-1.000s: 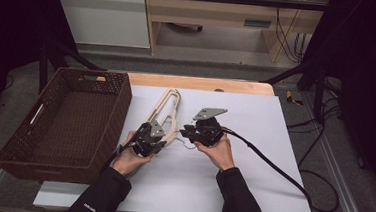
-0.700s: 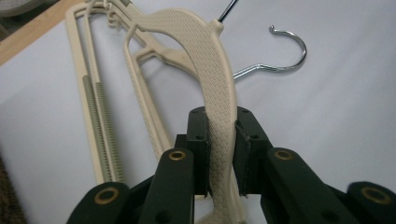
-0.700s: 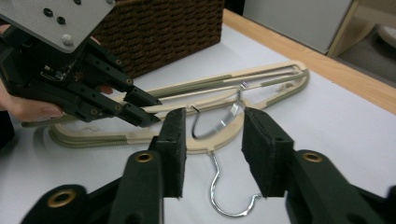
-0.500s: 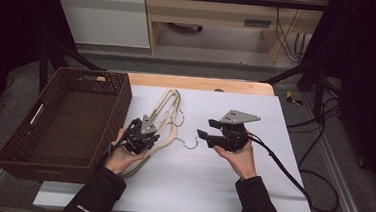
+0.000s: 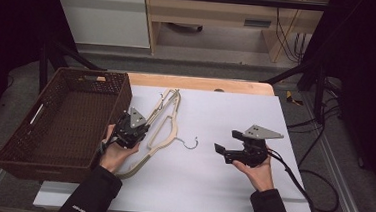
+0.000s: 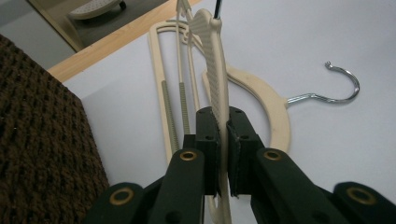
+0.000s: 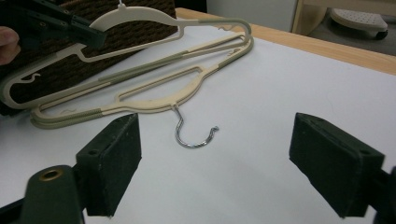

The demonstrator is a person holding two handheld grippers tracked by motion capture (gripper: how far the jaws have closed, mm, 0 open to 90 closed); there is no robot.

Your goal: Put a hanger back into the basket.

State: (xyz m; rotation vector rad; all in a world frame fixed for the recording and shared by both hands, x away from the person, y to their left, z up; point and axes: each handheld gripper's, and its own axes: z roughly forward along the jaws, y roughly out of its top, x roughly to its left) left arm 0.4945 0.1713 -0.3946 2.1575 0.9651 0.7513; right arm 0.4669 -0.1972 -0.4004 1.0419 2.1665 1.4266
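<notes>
Two cream hangers on white table (image 5: 230, 189), stacked. Left gripper (image 6: 223, 135) jaws clamped on upper hanger (image 6: 212, 56), tilting it up off lower hanger (image 7: 154, 93) to separate pair, likely for wicker basket (image 5: 64, 122) at 9 o'clock. Right gripper (image 5: 225, 147) at 3 o'clock, jaws just opening wide, nothing between; lower hanger's steel hook (image 7: 194, 135) lies free on table.

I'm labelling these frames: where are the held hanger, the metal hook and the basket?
held hanger (image 6: 215, 70), left gripper view, on its ribbed arm above the jaws.
metal hook (image 7: 194, 135), right gripper view, on its curved bend.
wicker basket (image 5: 119, 98), high view, on its right wall.
</notes>
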